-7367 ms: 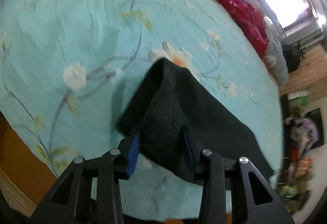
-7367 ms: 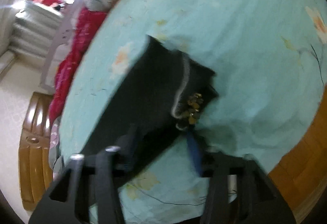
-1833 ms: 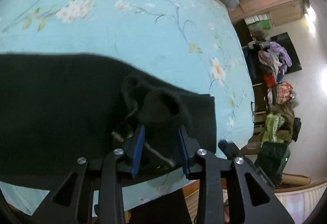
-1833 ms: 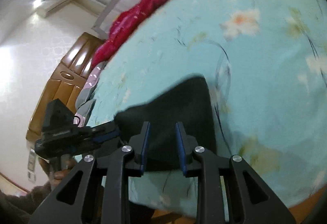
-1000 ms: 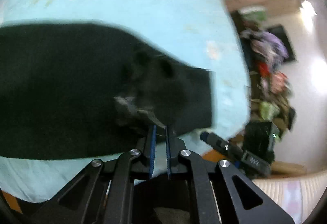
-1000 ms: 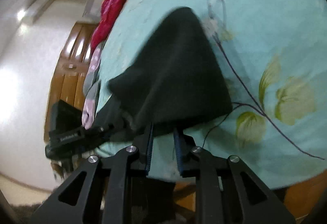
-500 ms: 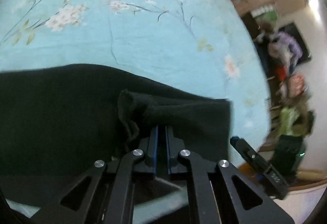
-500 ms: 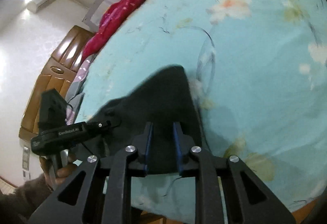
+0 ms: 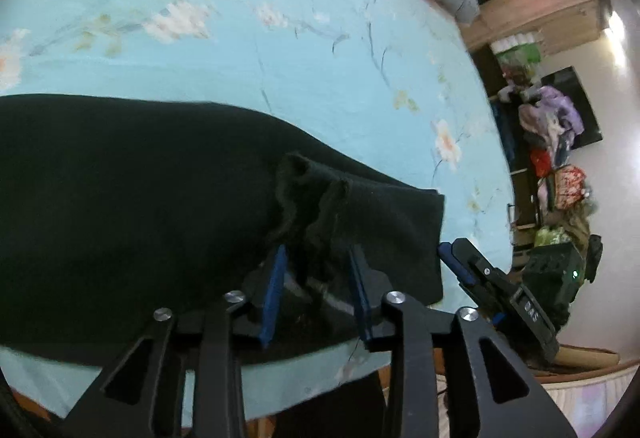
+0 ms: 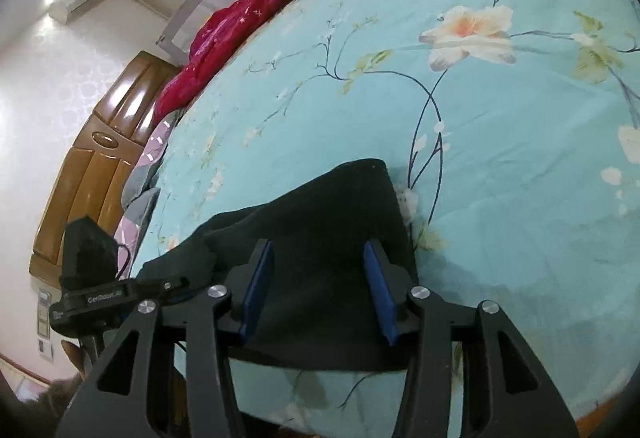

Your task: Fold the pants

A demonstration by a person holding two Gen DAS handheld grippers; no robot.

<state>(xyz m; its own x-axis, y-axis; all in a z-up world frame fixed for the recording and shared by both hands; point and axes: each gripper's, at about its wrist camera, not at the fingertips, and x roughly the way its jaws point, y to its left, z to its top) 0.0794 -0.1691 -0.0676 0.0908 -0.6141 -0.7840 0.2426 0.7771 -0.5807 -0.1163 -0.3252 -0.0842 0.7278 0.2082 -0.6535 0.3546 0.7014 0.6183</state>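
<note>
- The black pants [image 9: 120, 198] lie folded on the floral bedsheet [image 9: 320, 58], near its front edge.
- The left gripper [image 9: 316, 286] has its jaws opening, a bunched fold of pants between them, pads not pressing.
- The right gripper [image 10: 318, 290] has its jaws opening over the pants' flat end, clear of the cloth.

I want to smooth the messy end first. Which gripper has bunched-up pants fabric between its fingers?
The left gripper: a rumpled fold of the black pants rises between its opening jaws. The right gripper, also opening, straddles flat cloth.
</note>
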